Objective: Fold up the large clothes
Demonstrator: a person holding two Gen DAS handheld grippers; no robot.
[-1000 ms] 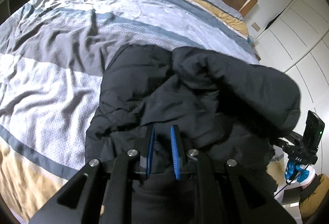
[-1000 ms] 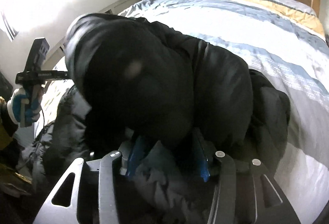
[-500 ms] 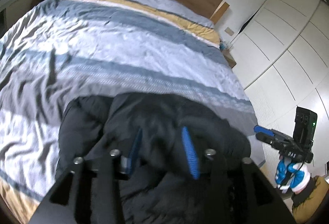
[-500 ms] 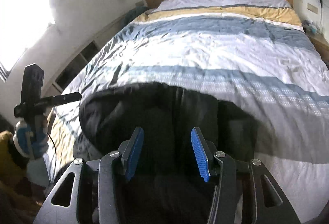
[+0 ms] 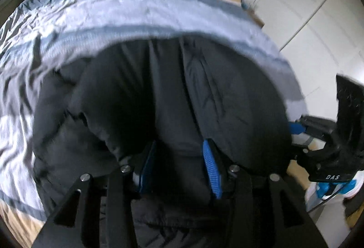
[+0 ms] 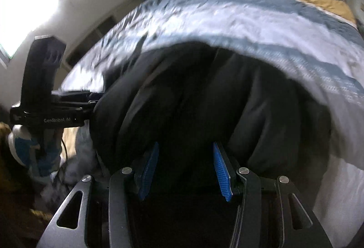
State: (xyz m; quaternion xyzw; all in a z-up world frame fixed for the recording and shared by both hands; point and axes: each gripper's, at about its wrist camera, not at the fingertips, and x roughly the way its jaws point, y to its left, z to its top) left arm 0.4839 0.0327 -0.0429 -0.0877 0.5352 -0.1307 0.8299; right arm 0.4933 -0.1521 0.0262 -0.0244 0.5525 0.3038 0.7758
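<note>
While the black jacket (image 5: 173,98) lay bunched on the bed (image 5: 127,7) straight ahead of both hands, I had my left gripper (image 5: 179,166) just opened and my right gripper (image 6: 185,167) parted, each straddling its near edge, pinching nothing.

A large black padded jacket (image 5: 163,111) is lying bunched on a bed, near the foot end, forming a rounded, puffy mound. Its matte fabric is showing soft creases and a few long seams running away from the viewer. One thick layer is sitting doubled over the rest, its rounded edge bulging toward the left in the right wrist view (image 6: 204,111). Motion blur is hiding finer details such as zips or pockets.
</note>
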